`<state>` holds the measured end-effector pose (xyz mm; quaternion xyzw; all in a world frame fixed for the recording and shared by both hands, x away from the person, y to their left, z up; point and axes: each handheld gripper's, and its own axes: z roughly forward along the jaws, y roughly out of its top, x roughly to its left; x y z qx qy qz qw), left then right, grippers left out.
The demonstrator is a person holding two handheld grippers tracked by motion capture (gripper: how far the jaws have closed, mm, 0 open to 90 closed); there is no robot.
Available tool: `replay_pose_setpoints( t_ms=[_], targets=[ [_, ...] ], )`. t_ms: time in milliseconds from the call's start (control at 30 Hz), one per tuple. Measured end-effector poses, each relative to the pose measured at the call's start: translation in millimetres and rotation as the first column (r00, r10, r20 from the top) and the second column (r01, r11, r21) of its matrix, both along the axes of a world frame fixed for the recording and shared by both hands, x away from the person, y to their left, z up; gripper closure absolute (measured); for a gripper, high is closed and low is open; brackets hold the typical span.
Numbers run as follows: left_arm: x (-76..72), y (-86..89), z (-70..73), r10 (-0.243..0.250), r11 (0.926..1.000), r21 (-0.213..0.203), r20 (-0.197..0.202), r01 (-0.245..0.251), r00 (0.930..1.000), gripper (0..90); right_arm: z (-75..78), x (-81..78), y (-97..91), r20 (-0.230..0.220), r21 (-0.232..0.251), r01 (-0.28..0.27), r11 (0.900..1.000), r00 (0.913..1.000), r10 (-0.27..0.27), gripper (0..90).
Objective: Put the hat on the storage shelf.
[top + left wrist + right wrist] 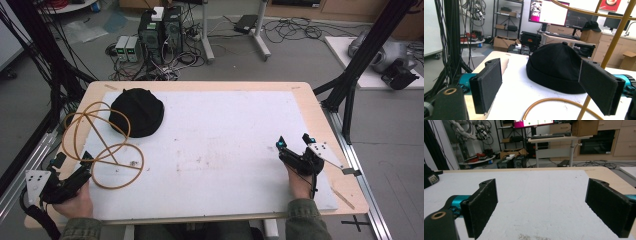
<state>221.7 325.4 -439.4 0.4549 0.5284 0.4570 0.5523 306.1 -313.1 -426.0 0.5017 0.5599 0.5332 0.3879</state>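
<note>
White table (225, 150): black hat (137, 111), wire stand (100, 147).

My left gripper (70, 172) and right gripper (295, 143): black bodies, flat black padded jaws, teal fittings at jaw bases, grey three-cornered plates with dots, black cables trailing. Olive-green sleeves (306, 220).

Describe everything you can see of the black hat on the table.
The black hat is a soft, brimless cloth cap with sewn panels, a small button on top and a folded band round its base. It sits crown up at the far left of the white mat. One loop of the gold wire frame crosses its near left edge. The left gripper faces it, jaws open, not touching.
</note>
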Motion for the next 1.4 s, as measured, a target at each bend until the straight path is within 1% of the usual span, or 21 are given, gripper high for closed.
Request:
replay_pose_setpoints(
  t_ms=[100, 200, 400, 433, 533, 567, 600, 633, 733, 767, 867, 900, 933, 967, 1000, 1033, 1067, 1100, 1133, 1167, 1400],
  targets=[
    [0.0, 0.0, 0.0, -0.001, 1.0000, 0.000, 0.000, 0.001, 1.0000, 19.1, 2.1, 2.9, 3.4, 0.003, -0.015, -0.014, 0.9998, 0.9999, 0.014, 10.0],
    [0.3, 0.1, -0.2, -0.002, 1.0000, -0.002, -0.003, 0.002, 1.0000, 19.1, 4.4, 3.9, 6.4, -0.001, -0.009, -0.028, 0.9996, 0.9996, 0.028, 9.9],
    [0.1, -0.5, 0.1, -0.007, 1.0000, 0.001, 0.000, 0.007, 1.0000, 19.1, 11.2, 8.8, 18.0, -0.001, -0.030, -0.076, 0.9967, 0.9971, 0.075, 9.9],
    [0.2, -0.6, 0.2, -0.010, 0.9999, 0.003, 0.001, 0.010, 0.9999, 19.1, 12.8, 10.7, 21.8, 0.001, -0.035, -0.093, 0.9950, 0.9956, 0.093, 9.9],
    [0.1, -0.2, 0.2, -0.009, 0.9999, 0.004, -0.002, 0.009, 1.0000, 19.1, 13.3, 10.9, 25.9, -0.011, -0.031, -0.110, 0.9935, 0.9939, 0.110, 10.0],
    [0.0, 0.1, 0.0, -0.008, 1.0000, -0.003, -0.002, 0.008, 1.0000, 19.1, 13.1, 11.6, 29.8, -0.022, -0.028, -0.133, 0.9907, 0.9909, 0.133, 10.0],
    [0.0, 0.1, 0.0, -0.008, 1.0000, -0.003, -0.002, 0.008, 1.0000, 19.0, 13.1, 11.6, 29.8, -0.022, -0.028, -0.133, 0.9907, 0.9909, 0.133, 10.0],
    [-0.3, 0.4, 0.1, -0.004, 1.0000, -0.002, -0.002, 0.004, 1.0000, 19.1, 13.5, 12.9, 33.2, -0.030, -0.041, -0.152, 0.9875, 0.9881, 0.151, 9.9],
    [-0.7, 0.5, 0.3, -0.004, 1.0000, -0.001, -0.001, 0.004, 1.0000, 19.1, 14.4, 15.2, 36.1, -0.039, -0.036, -0.168, 0.9851, 0.9852, 0.167, 9.9],
    [-0.7, 0.5, 0.3, -0.003, 1.0000, 0.000, 0.001, 0.003, 1.0000, 19.1, 16.3, 18.5, 39.7, -0.058, -0.031, -0.183, 0.9826, 0.9818, 0.181, 9.9],
    [-0.5, 0.4, 0.4, -0.003, 1.0000, 0.002, -0.003, 0.003, 1.0000, 19.1, 18.8, 23.9, 45.0, -0.072, -0.031, -0.191, 0.9811, 0.9794, 0.188, 9.9],
    [-0.2, 0.1, 0.3, -0.003, 1.0000, 0.002, -0.002, 0.003, 1.0000, 19.1, 20.8, 28.8, 51.6, -0.080, -0.045, -0.206, 0.9776, 0.9762, 0.202, 9.9],
    [0.0, -0.2, 0.3, -0.003, 1.0000, 0.001, 0.001, 0.003, 1.0000, 19.1, 20.8, 28.8, 51.6, -0.080, -0.045, -0.206, 0.9776, 0.9762, 0.202, 9.9],
    [0.0, -0.6, 0.2, -0.007, 1.0000, 0.004, 0.001, 0.007, 1.0000, 19.1, 22.2, 32.6, 59.6, -0.081, -0.072, -0.218, 0.9733, 0.9739, 0.212, 9.9],
    [0.0, -0.6, 0.2, -0.007, 1.0000, 0.004, 0.001, 0.007, 1.0000, 19.0, 22.2, 32.6, 59.6, -0.081, -0.072, -0.218, 0.9733, 0.9739, 0.212, 9.9],
    [0.3, -0.4, 0.1, -0.010, 0.9999, 0.006, 0.000, 0.010, 1.0000, 19.0, 22.5, 35.6, 68.0, -0.079, -0.094, -0.231, 0.9684, 0.9713, 0.224, 10.0],
    [0.7, -0.6, -0.1, -0.012, 0.9999, 0.003, -0.001, 0.012, 0.9999, 19.0, 22.5, 35.6, 68.0, -0.079, -0.094, -0.231, 0.9684, 0.9713, 0.224, 10.0],
    [1.0, -0.6, -0.3, -0.013, 0.9999, 0.004, -0.002, 0.013, 0.9999, 19.0, 22.9, 38.7, 76.6, -0.084, -0.108, -0.250, 0.9621, 0.9666, 0.242, 9.9],
    [1.4, -0.7, -0.4, -0.013, 0.9999, 0.005, -0.002, 0.013, 0.9999, 19.0, 22.9, 38.7, 76.6, -0.084, -0.108, -0.250, 0.9621, 0.9666, 0.242, 9.9],
    [1.8, -0.9, -0.5, -0.014, 0.9999, 0.005, -0.001, 0.014, 0.9999, 19.0, 23.5, 41.8, 83.7, -0.081, -0.130, -0.264, 0.9557, 0.9635, 0.255, 10.0],
    [0.8, -0.9, 0.0, -0.013, 0.9999, 0.005, 0.002, 0.013, 0.9999, 19.0, 26.6, 48.2, 96.7, -0.075, -0.117, -0.280, 0.9529, 0.9592, 0.272, 9.9]
  ],
)
